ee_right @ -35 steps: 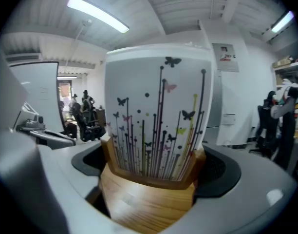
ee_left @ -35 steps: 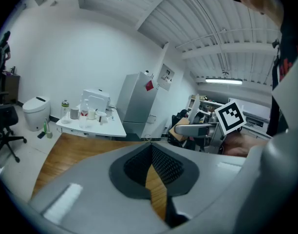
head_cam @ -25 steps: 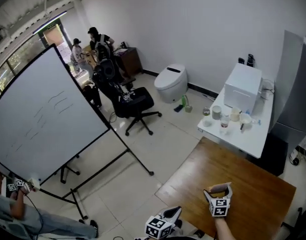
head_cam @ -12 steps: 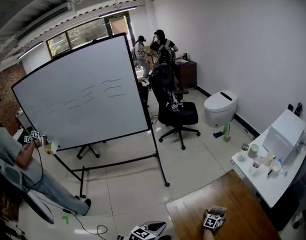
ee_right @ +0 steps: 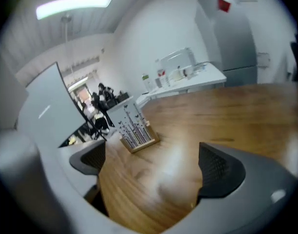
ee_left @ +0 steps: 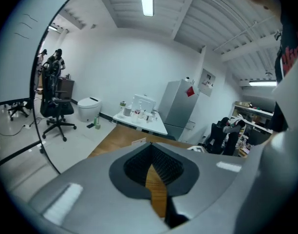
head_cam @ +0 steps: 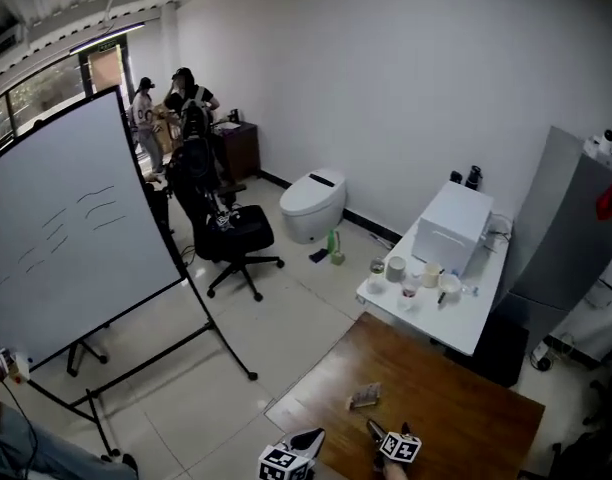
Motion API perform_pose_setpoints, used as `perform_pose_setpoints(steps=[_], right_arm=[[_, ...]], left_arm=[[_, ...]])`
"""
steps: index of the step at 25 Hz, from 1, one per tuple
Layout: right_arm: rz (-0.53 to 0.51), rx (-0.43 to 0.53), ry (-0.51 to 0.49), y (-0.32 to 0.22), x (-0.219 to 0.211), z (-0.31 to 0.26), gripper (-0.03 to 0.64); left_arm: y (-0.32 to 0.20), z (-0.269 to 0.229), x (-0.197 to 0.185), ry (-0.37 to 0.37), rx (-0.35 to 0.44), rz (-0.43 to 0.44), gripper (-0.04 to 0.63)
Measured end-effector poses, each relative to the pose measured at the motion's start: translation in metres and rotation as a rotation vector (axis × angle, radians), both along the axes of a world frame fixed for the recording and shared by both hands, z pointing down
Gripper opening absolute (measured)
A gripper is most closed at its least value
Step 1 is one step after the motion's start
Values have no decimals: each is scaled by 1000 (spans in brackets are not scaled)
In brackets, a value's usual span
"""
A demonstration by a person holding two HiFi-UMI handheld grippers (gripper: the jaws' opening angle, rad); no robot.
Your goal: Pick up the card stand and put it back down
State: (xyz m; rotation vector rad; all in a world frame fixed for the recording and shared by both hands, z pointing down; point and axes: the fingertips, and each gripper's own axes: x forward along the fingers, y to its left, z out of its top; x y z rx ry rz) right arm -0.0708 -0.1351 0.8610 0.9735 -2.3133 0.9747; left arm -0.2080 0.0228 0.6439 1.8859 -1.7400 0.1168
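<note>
Since half a second ago the view has swung: the whiteboard sits further left and more of the wooden table shows. The card stand stands on it, just ahead of the right gripper, whose fingers are spread wide and empty. The left gripper has its fingers pressed together. The whiteboard scribbles are too small to read.

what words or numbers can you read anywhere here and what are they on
No text can be read.
Whiteboard: faint strokes, too small to read.
Red sign on the grey cabinet: too small.
Card in the card stand: line pattern, no words made out.
</note>
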Motion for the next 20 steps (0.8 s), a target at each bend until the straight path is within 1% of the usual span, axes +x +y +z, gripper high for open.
perform_pose_setpoints(steps=[2, 3, 4, 5, 6, 7, 9, 10, 12, 14, 17, 20], right_arm=[[68, 29, -103, 20, 47, -38, 565], [88, 62, -135, 28, 71, -60, 508], [107, 104, -150, 35, 96, -82, 422], [133, 155, -150, 41, 120, -104, 356], [167, 210, -134, 48, 144, -125, 299], [211, 264, -109, 54, 166, -144, 227], [320, 351, -67, 60, 206, -175, 86], [377, 384, -49, 62, 223, -187, 0], [473, 434, -21, 63, 248, -206, -12], [528, 484, -10, 64, 257, -229, -12], [540, 562, 21, 62, 257, -263, -12], [524, 603, 81, 66, 245, -277, -12]], left_arm=[[-19, 3, 14, -16, 4, 78, -9], [-29, 3, 24, -37, 9, 124, -9], [-40, 3, 35, -66, 16, 174, -9], [-50, 1, 48, -97, 27, 227, -9], [-59, -1, 60, -121, 41, 279, -9], [-67, -5, 72, -138, 57, 328, -9], [-82, -11, 96, -146, 90, 408, -9], [-88, -14, 107, -139, 106, 436, -9], [-97, -21, 127, -105, 135, 476, -9], [-100, -31, 140, -61, 154, 493, -9], [-102, -52, 152, -22, 190, 500, -9], [-97, -63, 156, 5, 203, 517, -9]])
